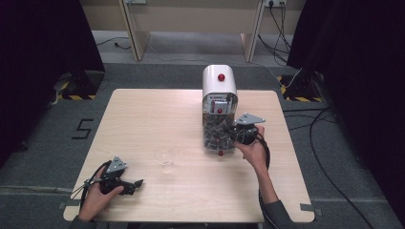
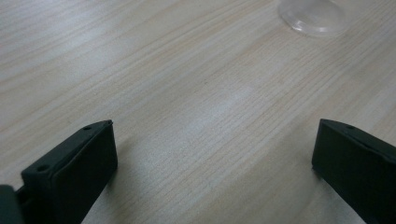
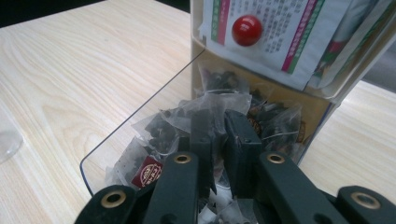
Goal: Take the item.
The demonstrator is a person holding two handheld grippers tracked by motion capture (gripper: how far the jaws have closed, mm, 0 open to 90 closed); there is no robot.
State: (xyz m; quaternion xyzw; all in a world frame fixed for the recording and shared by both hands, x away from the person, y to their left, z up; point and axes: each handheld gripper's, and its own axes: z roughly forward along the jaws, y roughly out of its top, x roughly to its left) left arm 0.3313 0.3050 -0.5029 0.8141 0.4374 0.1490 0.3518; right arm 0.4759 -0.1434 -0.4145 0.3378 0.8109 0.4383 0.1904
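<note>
One tea bag (image 3: 212, 114) is pinched between the jaws of the right hand-held gripper (image 3: 218, 135), which reaches into the open lower drawer of the tea dispenser (image 1: 219, 86) standing at the far middle of the counter (image 1: 143, 124). The bag sits at the top of a loose heap of similar sachets (image 3: 159, 130) behind the clear drawer front, and the jaws are clenched on its upper edge. It looks very light and limp: thin translucent mesh around dark dry leaves, so it should crumple under pressure and carries almost no weight. The mesh is probably easy to tear or snag on neighbouring bags, and a tag or string could drag another sachet out with it. The best hold seems to be the flat empty margin above the leaves, where the pads meet on fabric alone. The left hand-held gripper (image 2: 212, 154) rests low over the bare counter with its jaws spread wide and nothing between them, near a clear glass cup (image 1: 165, 159).
</note>
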